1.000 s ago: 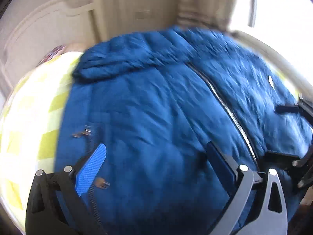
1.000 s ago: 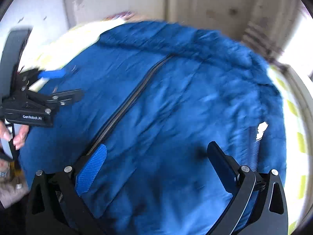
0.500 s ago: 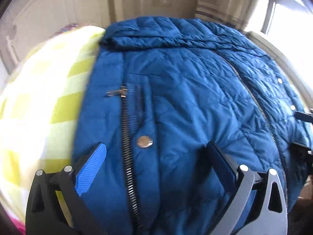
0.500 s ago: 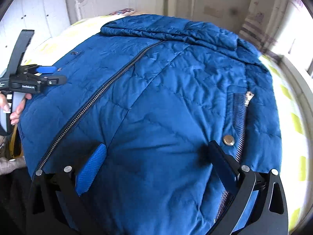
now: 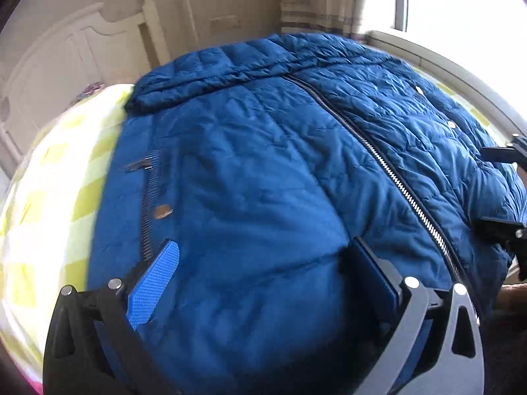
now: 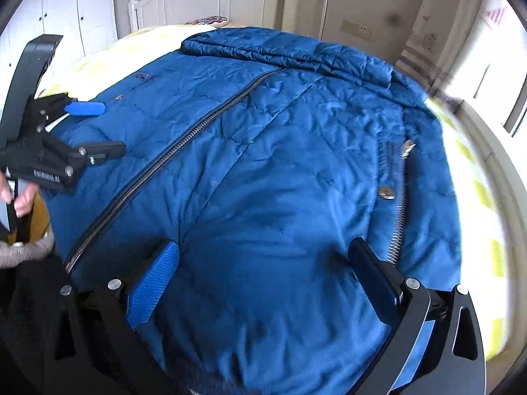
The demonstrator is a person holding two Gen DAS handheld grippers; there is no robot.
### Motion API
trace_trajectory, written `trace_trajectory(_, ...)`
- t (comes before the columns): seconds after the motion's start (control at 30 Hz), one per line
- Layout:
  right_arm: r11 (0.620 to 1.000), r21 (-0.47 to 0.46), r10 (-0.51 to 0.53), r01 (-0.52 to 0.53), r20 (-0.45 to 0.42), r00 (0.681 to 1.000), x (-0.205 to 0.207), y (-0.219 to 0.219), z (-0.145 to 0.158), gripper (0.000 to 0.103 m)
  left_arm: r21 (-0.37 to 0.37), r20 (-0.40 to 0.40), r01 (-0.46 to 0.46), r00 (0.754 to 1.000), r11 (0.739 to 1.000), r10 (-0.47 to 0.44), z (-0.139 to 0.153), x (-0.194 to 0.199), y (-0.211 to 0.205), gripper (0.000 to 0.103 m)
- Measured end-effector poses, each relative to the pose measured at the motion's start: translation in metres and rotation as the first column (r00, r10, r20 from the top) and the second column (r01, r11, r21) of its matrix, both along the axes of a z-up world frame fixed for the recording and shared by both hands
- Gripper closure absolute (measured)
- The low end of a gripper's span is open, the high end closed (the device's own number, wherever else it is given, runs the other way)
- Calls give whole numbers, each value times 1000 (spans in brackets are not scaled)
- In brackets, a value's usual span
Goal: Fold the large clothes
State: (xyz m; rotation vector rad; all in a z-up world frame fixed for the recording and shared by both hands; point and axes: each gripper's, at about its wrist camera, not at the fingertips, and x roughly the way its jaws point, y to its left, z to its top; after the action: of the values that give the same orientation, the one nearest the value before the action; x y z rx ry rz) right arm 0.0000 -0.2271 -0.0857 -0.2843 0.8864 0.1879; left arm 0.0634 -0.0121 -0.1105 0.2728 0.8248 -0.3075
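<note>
A large blue quilted jacket (image 5: 263, 171) lies spread flat on the bed, front up, its centre zipper (image 5: 388, 171) closed and its collar at the far end. It fills the right wrist view too (image 6: 263, 171). My left gripper (image 5: 263, 263) is open and empty, just above the jacket's left half near its hem, beside the pocket zipper (image 5: 150, 210) and snap. My right gripper (image 6: 263, 263) is open and empty over the jacket's right half near the hem. The left gripper also shows in the right wrist view (image 6: 95, 128), open.
The jacket lies on a yellow-and-white checked bedsheet (image 5: 49, 197). A white headboard (image 5: 66, 56) and wall stand beyond the collar. A bright window (image 5: 461, 10) and sill are to the right. A patterned pillow (image 6: 206, 20) lies at the bed's head.
Both views have swung and steadied over the jacket's hem. The left view has shifted right, bringing the centre zipper back in. Both grippers stay open and empty.
</note>
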Motion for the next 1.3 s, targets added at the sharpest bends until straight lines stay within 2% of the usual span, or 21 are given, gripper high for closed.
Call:
trace_trajectory(0.1, 1000, 4, -2, 2, -10, 1000, -11, -8, -8, 5, 6, -2, -12, 1000, 1000, 12, -6, -9, 13, 2)
trace_trajectory(0.17, 998, 68, -16, 17, -5, 1000, -17, -19, -15, 4, -35, -10, -15, 1000, 999, 15, -9, -17, 24, 2)
trace_trajectory(0.2, 998, 66, -19, 19, -8, 1000, -18, -19, -13, 5, -51, -16, -19, 1000, 999, 18, -9, -18, 29, 2)
trace_trajectory(0.27, 998, 54, -21, 22, -23, 1000, -20, -21, -4, 5, -54, -19, -16, 1000, 998, 15, -4, -23, 34, 2)
trace_trajectory(0.37, 993, 86, -82, 77, 49, 995, -36, -45, 16, 5, -63, 44, -42, 998, 997, 45, 14, -39, 54, 2)
trace_trajectory(0.43, 974, 146, -186, 176, 58, 981, -44, -79, 21, 5, -100, 61, -83, 994, 991, 90, 22, -44, 75, 2)
trace_trajectory(0.5, 930, 243, -291, 276, 25, 957, -54, -115, 16, 5, -155, 37, -131, 990, 979, 138, 23, -44, 100, 2)
trace_trajectory(0.6, 888, 311, -348, 340, -33, 937, -67, -141, 1, 5, -203, -19, -201, 979, 958, 201, 13, -41, 128, 2)
trace_trajectory(0.7, 895, 287, -345, 341, -40, 938, -73, -137, -9, 4, -247, -80, -195, 980, 949, 181, -3, -40, 135, 2)
trace_trajectory(0.77, 916, 244, -326, 320, -15, 945, -72, -127, -10, 5, -230, -68, -186, 982, 955, 175, -8, -41, 129, 2)
trace_trajectory(0.8, 922, 244, -309, 301, -4, 951, -72, -123, -8, 15, -203, -57, -179, 984, 963, 171, -10, -41, 123, 2)
trace_trajectory(0.83, 928, 242, -293, 282, 10, 956, -71, -118, -7, 17, -199, -57, -163, 986, 966, 155, -10, -42, 117, 2)
trace_trajectory(0.93, 933, 222, -297, 284, 30, 954, -66, -111, -9, 17, -228, -65, -127, 991, 965, 115, -10, -42, 109, 3)
trace_trajectory(1.07, 931, 244, -294, 271, 60, 954, -72, -117, -12, 16, -245, -65, -107, 994, 964, 93, -11, -41, 112, 2)
trace_trajectory(1.13, 925, 277, -289, 261, 68, 955, -76, -120, -12, 12, -239, -77, -97, 994, 966, 80, -10, -39, 112, 2)
trace_trajectory(1.27, 932, 258, -279, 254, 66, 958, -75, -115, -12, 11, -221, -93, -129, 990, 967, 111, -10, -38, 109, 3)
trace_trajectory(1.3, 934, 248, -281, 257, 66, 957, -73, -112, -12, 18, -231, -93, -135, 989, 964, 117, -10, -38, 109, 4)
